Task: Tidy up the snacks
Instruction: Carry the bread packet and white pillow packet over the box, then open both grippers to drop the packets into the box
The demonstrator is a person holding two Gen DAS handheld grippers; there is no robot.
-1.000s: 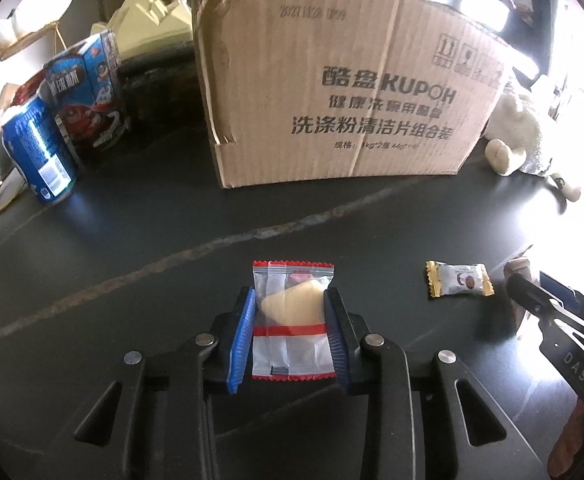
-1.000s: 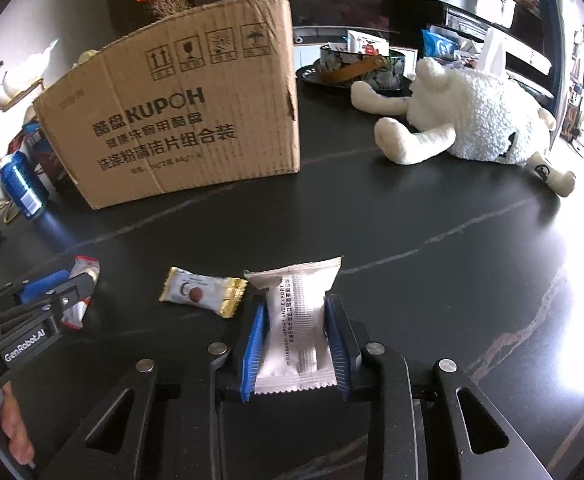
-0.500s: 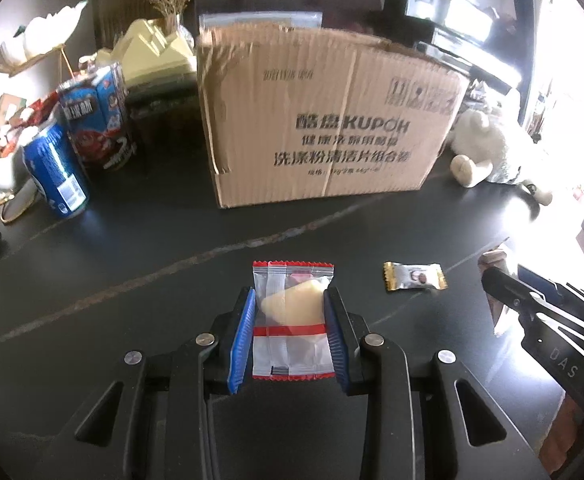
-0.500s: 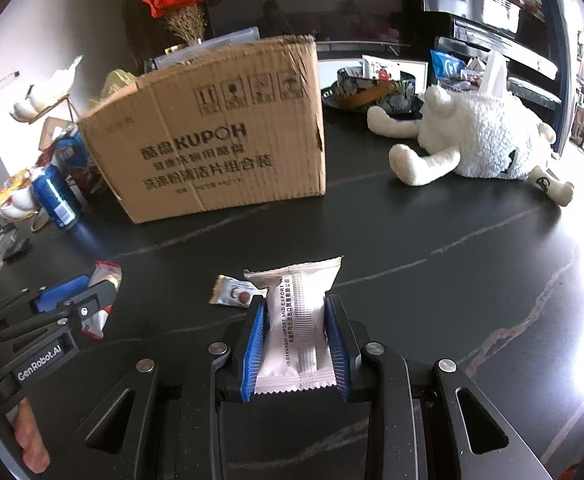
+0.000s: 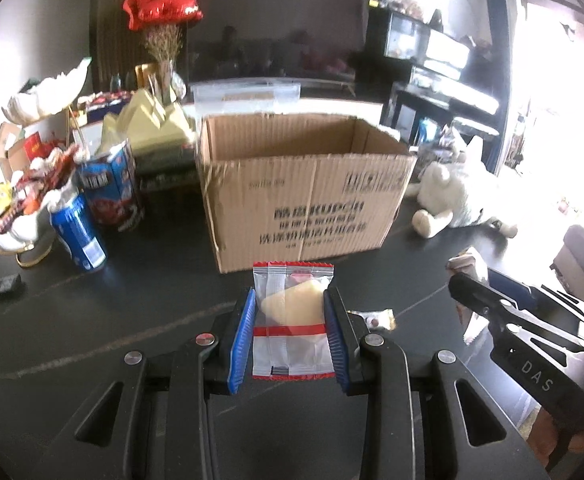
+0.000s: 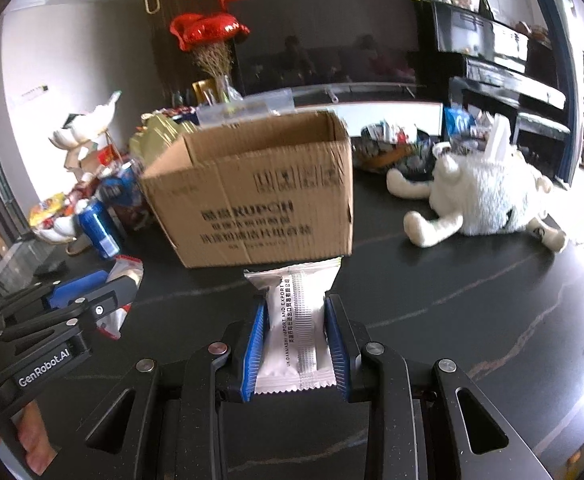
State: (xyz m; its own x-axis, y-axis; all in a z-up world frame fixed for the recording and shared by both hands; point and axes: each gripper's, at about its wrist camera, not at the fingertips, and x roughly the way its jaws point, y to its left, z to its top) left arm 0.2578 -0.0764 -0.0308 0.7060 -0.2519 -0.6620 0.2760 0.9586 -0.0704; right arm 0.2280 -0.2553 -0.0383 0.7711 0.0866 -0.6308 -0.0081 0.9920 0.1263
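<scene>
Ahead, the open cardboard box (image 5: 307,184) stands on the dark counter (image 5: 104,312) with its flaps off the top; only the bare inner walls show in either view, and its floor is hidden behind the near wall. The left tongs (image 5: 292,320) are closed on a clear red-edged snack packet (image 5: 292,316) with a pale wedge inside, held above the counter in front of the box. The right tongs (image 6: 296,332) are closed on a white foil snack pouch (image 6: 297,328), likewise in front of the box and near its right corner.

Left of the box crowd a blue soda can (image 5: 78,238), a blue snack carton (image 5: 110,188) and a white dish of wrapped sweets (image 5: 12,212). To the right lies a white plush toy (image 6: 487,196), with open counter between it and the box. A small gold-ended candy (image 5: 375,318) lies on the counter, half hidden behind the left tongs' right finger. The printing on the box is motion-blurred.
</scene>
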